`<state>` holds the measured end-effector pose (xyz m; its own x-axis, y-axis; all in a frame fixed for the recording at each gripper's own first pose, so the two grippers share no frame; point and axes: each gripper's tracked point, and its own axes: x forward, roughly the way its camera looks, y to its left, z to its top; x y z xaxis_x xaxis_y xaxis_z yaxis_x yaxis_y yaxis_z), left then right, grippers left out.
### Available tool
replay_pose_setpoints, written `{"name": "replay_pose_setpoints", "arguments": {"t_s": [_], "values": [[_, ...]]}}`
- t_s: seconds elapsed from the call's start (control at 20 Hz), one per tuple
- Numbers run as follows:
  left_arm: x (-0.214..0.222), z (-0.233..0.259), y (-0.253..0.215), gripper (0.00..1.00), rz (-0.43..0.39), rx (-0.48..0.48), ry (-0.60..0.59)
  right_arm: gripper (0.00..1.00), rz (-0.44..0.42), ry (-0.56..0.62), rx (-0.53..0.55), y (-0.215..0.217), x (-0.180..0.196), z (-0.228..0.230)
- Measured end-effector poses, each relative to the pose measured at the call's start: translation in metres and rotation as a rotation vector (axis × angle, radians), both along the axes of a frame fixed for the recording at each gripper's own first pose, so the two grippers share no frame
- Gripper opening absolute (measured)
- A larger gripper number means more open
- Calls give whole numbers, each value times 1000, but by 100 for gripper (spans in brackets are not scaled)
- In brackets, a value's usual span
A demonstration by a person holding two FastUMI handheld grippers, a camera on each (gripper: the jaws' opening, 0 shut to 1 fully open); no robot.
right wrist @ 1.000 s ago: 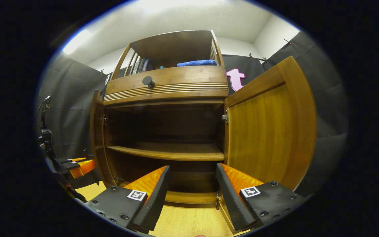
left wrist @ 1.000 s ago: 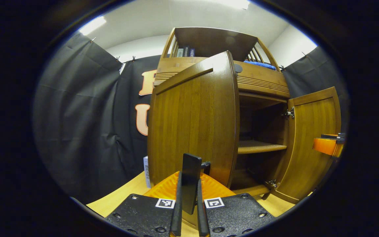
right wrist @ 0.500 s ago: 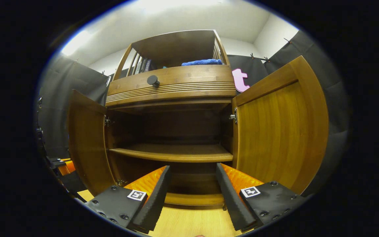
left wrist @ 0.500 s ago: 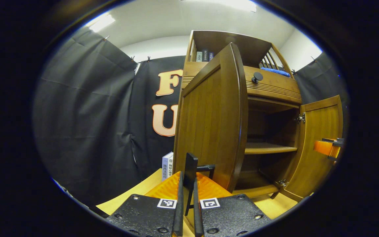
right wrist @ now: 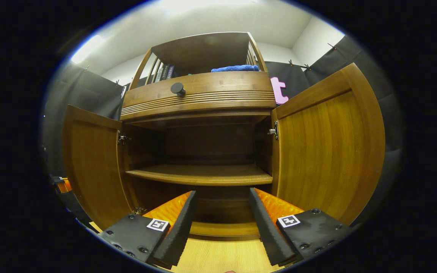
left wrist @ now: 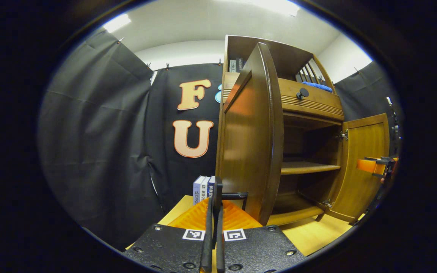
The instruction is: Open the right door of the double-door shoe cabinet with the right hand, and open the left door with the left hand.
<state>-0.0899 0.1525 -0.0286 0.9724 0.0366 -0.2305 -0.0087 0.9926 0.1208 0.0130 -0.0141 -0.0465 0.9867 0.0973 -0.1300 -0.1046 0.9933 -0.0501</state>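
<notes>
Through the left gripper view, we are watching the left door (left wrist: 250,132) swinging wider than it stood 1 second ago: then it was showing us most of its face, and now we are seeing it nearly edge-on. Our left gripper (left wrist: 214,212) is keeping its 2 fingers pressed together on the door's dark handle (left wrist: 230,196), so we are judging the pull to be almost finished. Farther right, the right door (left wrist: 362,167) is standing open, with the other gripper (left wrist: 374,166) hanging just beside it. Books (left wrist: 202,188) are standing on the pale wooden surface (left wrist: 309,237) at the cabinet's left side, against the black cloth wall (left wrist: 101,144).

Across in the right gripper view, we are seeing the shoe cabinet (right wrist: 199,102) from the front with both doors apart; the left door (right wrist: 93,167) is swung further out than 1 second ago. Our right gripper (right wrist: 220,216) is spread wide, holding nothing, in front of the inner shelf (right wrist: 199,176). Above, a blue cloth (right wrist: 235,68) is lying on the top rack under a white ceiling (right wrist: 211,19). We are judging that both doors are now open.
</notes>
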Motion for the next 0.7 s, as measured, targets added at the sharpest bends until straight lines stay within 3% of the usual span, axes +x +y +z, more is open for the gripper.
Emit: {"name": "replay_pose_setpoints", "arguments": {"t_s": [0.2,0.3,0.35,0.45,0.5,0.55,0.6,0.65,0.7], "values": [[-2,5,20,10,-86,-43,17,89,-14,7,-21,3,0,-2],[4,3,29,9,-120,-33,18,89,-17,11,-28,7,-2,-3],[5,6,33,9,-133,-36,15,94,-21,16,-29,9,-2,-5],[5,7,45,12,-141,-58,13,89,-26,28,-26,15,-4,-10],[5,7,49,12,-147,-64,13,80,-27,30,-26,20,-5,-10],[5,7,46,11,-163,-62,15,89,-31,30,-28,24,-8,-10],[5,7,43,10,-186,-56,16,89,-33,29,-29,28,-11,-10],[3,7,41,9,-214,-45,18,96,-36,27,-32,32,-14,-11],[3,7,42,9,-237,-40,23,94,-40,27,-34,35,-18,-11]]}}
